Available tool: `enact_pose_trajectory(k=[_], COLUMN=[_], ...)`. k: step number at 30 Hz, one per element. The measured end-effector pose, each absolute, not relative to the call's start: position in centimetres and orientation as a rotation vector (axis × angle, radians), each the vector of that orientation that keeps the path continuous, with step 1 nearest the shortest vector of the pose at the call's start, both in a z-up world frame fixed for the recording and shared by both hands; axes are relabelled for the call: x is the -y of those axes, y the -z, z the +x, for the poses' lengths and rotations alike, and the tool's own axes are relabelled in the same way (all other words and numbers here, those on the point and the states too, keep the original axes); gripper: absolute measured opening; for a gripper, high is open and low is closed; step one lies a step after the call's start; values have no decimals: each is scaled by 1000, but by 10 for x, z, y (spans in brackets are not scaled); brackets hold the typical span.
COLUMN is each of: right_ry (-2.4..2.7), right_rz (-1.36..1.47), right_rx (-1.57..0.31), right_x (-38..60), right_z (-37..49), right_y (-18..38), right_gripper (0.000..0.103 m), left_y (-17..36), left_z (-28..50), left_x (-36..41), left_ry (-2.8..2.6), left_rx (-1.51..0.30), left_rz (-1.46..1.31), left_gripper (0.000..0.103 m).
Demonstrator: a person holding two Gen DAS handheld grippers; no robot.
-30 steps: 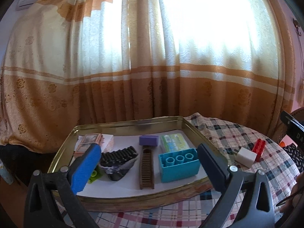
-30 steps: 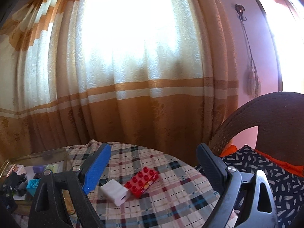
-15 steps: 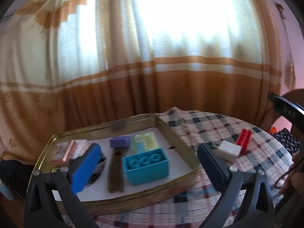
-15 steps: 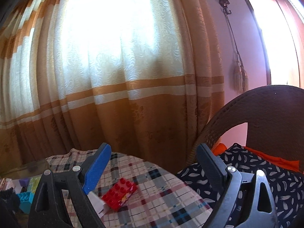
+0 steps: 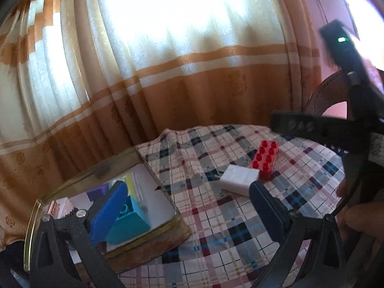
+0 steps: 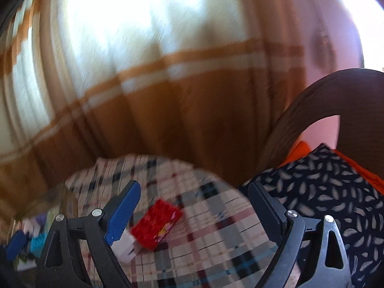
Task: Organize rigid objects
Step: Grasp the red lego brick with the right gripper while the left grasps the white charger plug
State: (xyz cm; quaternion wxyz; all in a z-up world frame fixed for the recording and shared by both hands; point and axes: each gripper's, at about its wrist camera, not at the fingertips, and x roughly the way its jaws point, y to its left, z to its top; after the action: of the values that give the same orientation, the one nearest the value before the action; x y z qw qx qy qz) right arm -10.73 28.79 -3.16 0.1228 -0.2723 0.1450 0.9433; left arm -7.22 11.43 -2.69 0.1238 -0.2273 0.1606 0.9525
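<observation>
A red studded brick [image 5: 265, 156] and a white block [image 5: 239, 179] lie side by side on the plaid tablecloth; both show in the right wrist view, the brick [image 6: 157, 223] and the block [image 6: 125, 246]. A gold metal tray [image 5: 153, 244] at the left holds a teal brick [image 5: 130, 223], a purple piece and other items. My left gripper [image 5: 189, 211] is open and empty, above the tray's right edge. My right gripper [image 6: 192, 208] is open and empty, above the table near the red brick; its body shows at the right of the left wrist view [image 5: 355, 110].
An orange and cream curtain [image 5: 168, 72] hangs behind the round table [image 5: 216, 228]. A brown wicker chair [image 6: 324, 110] with a dark patterned cushion [image 6: 324, 192] stands at the right, close to the table edge.
My left gripper has swung right, from over the tray towards the red brick and white block. My right gripper's view is blurred and has tilted down and left.
</observation>
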Motion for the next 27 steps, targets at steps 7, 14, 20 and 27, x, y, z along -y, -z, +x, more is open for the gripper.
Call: enact_pose_trajectory(k=[7, 14, 20, 27], right_ry=[-2751, -2771, -2832, -2861], right_rz=[-1089, -1145, -1214, -1233], right_rx=[-400, -495, -519, -476], right_x=[-275, -273, -263, -264], right_z=[-136, -151, -163, -157], right_y=[55, 56, 63, 64], right_gripper=[60, 60, 60, 55], left_y=[29, 29, 30, 31], left_z=[-69, -73, -75, -75], left_x=[-97, -89, -85, -84], left_ry=[-2810, -2820, -2823, -2823], left_rx=[-388, -348, -320, -309], left_rz=[-688, -708, -729, -739], left_gripper=[103, 103, 103, 103])
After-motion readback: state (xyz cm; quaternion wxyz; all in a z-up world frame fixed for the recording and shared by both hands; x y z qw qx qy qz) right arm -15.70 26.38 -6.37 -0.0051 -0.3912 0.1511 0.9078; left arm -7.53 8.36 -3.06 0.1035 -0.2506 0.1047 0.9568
